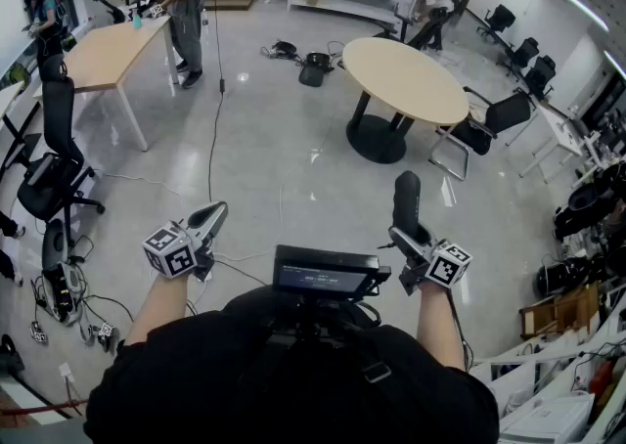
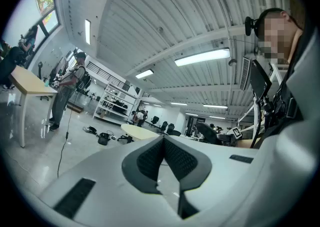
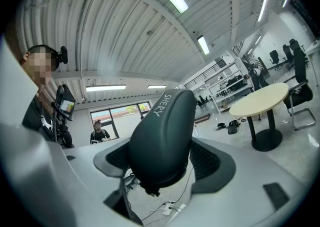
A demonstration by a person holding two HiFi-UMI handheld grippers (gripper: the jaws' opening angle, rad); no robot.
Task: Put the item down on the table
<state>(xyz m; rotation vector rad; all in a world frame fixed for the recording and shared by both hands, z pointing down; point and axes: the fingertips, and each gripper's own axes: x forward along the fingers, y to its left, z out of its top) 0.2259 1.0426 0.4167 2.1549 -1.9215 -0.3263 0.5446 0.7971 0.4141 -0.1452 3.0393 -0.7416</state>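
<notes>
A dark grey oblong case (image 1: 407,199) with white lettering stands upright in my right gripper (image 1: 404,237), whose pads press on its lower part. In the right gripper view the case (image 3: 162,136) fills the middle, with a textured pad (image 3: 206,160) against its side. The round beige table (image 1: 406,75) stands across the floor ahead, well beyond the case; it also shows at the right of the right gripper view as the round table (image 3: 260,100). My left gripper (image 1: 215,215) is held at the same height to the left, shut with nothing in it, its tips meeting (image 2: 163,138).
A rectangular table (image 1: 108,51) stands at the far left with a person (image 1: 188,2) beside it. A black office chair (image 1: 44,178) and floor cables (image 1: 59,295) lie to the left. More chairs (image 1: 489,124) ring the round table. Bags (image 1: 315,68) sit on the floor beyond.
</notes>
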